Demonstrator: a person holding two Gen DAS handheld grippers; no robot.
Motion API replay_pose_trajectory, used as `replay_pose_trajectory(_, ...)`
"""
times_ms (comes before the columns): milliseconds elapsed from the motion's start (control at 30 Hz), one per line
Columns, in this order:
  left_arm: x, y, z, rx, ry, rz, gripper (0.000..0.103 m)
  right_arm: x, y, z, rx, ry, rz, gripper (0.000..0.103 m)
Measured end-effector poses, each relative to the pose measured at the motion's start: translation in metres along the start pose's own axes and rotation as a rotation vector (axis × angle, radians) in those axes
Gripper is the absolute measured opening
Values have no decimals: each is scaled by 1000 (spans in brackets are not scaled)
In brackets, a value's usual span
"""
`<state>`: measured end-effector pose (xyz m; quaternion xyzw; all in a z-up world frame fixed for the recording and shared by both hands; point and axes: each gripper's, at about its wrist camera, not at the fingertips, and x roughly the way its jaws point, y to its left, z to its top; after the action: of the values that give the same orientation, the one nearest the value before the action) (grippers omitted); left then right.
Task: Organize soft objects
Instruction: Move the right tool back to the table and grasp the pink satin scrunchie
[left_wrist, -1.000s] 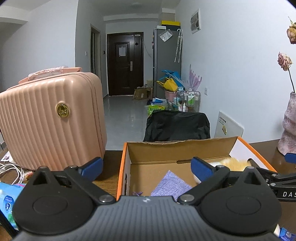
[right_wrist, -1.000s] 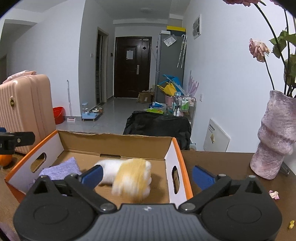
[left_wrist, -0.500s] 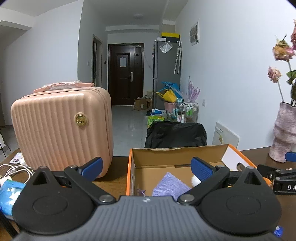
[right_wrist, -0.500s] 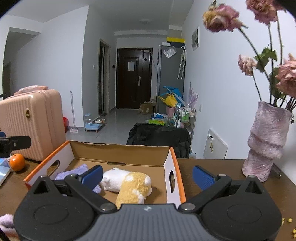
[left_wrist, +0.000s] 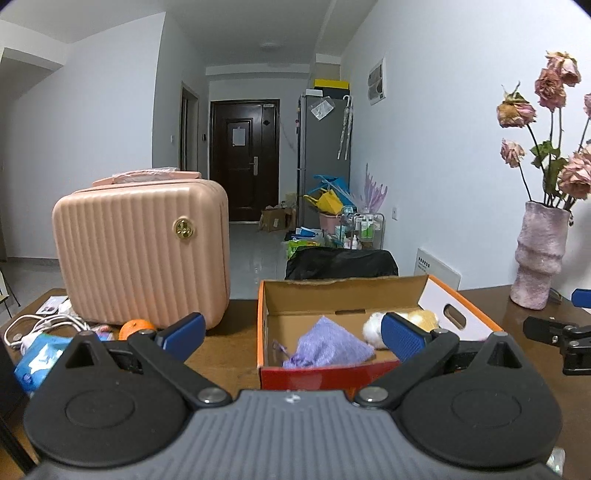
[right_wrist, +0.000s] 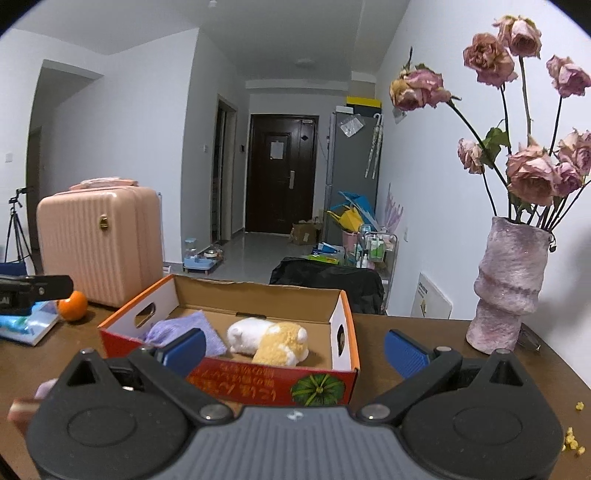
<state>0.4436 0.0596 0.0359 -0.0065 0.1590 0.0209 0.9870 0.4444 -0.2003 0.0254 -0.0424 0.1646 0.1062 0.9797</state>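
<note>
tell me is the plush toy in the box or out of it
In. The plush toy lies on its side on the floor of the open cardboard box, beside a purple cloth pouch. The open right gripper holds nothing.

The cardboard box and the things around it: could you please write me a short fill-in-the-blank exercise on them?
1. The plush toy lies inside the cardboard ____.
2. Beside the toy in the cardboard box lies a cloth coloured ____.
3. The dried roses stand in a ____ on the table.
4. Both the left gripper and the right gripper have jaws that are ____ and hold nothing.

Missing words: box; purple; vase; open
</note>
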Motion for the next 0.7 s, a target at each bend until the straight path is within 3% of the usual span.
replay_pose_trajectory(700,-89,-3,-53,7,18,5,103,-83,28,-56,-9,11,44,103)
